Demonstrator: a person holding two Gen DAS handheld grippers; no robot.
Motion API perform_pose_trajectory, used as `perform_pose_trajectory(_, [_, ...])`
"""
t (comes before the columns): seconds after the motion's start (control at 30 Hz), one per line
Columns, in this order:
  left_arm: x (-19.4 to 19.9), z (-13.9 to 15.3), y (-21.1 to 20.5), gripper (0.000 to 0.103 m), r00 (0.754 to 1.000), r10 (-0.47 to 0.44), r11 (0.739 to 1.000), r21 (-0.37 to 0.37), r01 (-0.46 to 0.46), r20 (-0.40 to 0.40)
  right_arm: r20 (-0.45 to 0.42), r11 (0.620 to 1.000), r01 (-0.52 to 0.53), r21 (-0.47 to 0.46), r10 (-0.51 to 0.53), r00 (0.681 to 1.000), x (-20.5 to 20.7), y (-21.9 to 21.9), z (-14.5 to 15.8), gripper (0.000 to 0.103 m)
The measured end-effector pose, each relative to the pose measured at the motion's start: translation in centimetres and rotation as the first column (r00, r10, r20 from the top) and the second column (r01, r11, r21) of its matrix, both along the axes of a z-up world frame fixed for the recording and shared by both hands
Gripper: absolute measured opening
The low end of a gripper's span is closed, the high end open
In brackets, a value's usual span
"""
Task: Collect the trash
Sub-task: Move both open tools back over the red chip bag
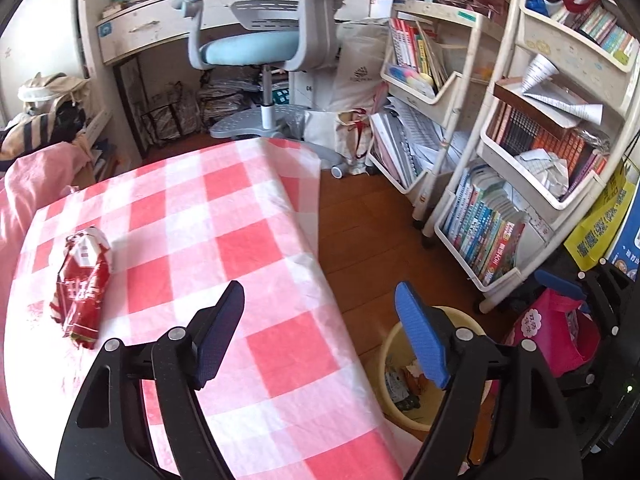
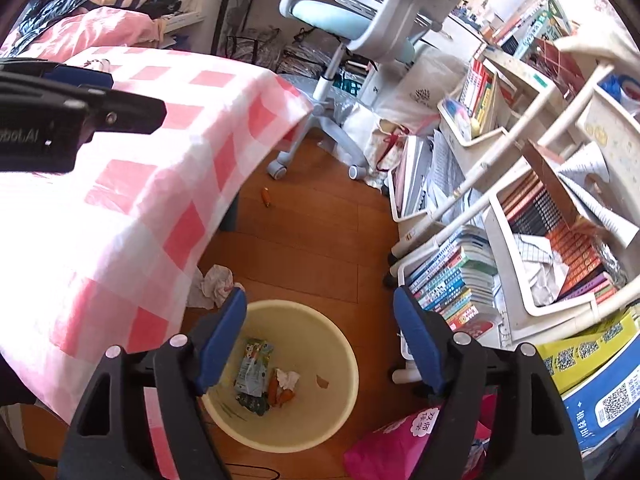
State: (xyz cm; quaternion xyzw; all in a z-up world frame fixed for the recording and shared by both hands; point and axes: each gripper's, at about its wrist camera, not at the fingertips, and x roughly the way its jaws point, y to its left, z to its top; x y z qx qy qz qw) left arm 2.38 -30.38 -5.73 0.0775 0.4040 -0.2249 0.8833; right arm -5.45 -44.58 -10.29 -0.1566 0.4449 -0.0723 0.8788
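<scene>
A crumpled red and white snack wrapper (image 1: 82, 292) lies on the pink checked tablecloth (image 1: 224, 220), left of my left gripper (image 1: 320, 334). That gripper hovers open over the table's right edge, nothing between its blue pads. My right gripper (image 2: 320, 340) hangs open and empty above the pale yellow bin (image 2: 340, 344) on the floor. Inside the bin lie a green wrapper (image 2: 254, 368), a white tissue and orange scraps (image 2: 280, 394). A crumpled tissue (image 2: 212, 286) rests on the floor beside the bin. A small orange scrap (image 2: 266, 196) lies further out on the wood floor.
White rolling book carts (image 1: 500, 216) packed with books stand right of the bin. A pink bag (image 2: 404, 436) sits next to the bin. A blue and grey desk chair (image 1: 260, 48) stands behind the table. The left gripper's body (image 2: 80, 114) shows at the right wrist view's left edge.
</scene>
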Motion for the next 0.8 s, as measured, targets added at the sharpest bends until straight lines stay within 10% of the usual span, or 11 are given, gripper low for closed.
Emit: perform_pose_trajectory(0.8, [0.1, 2.1, 11.4, 0.082, 0.984, 0.167, 0.985, 0.028, -0.169, 0.055, 0.043, 0.976, -0.214, 0.038, 0.213, 0.976, 0.2, 11.4, 1.9, 0.084])
